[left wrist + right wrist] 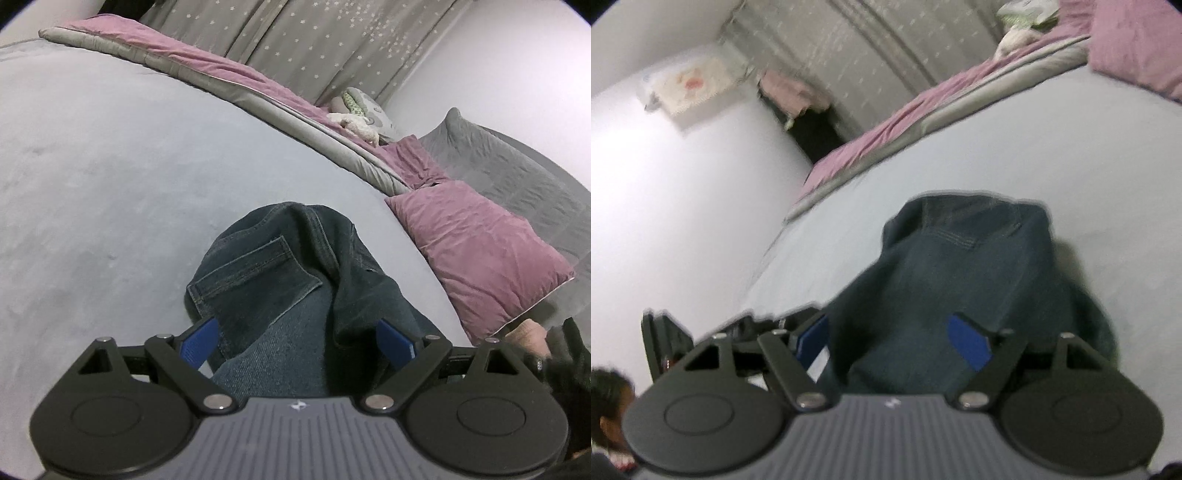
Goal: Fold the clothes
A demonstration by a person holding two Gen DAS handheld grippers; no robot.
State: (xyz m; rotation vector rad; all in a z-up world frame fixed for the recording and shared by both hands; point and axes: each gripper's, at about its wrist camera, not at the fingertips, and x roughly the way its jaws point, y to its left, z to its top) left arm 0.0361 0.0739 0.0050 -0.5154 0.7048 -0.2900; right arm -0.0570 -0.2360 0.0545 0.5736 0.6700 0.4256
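We see the folded jeans [295, 280] on the grey bed [92, 184]; the left gripper [295, 341] is released, straddling their near edge; the right gripper [892, 341] is released above them.

Jeans [295, 280] lie bunched on the bed sheet [92, 184]. Pillow [480, 258] on the sheet to their right; rolled duvet [221, 81] behind (curtain [314, 40] beyond it).

A pale grey bed [110, 166] is filling the room. Along its far edge a pink and grey quilt [221, 74] is lying, with star-patterned grey curtains [314, 40] hanging behind it. A pink pillow [480, 254] is resting at the bed's right end, beneath a white wall [517, 74].
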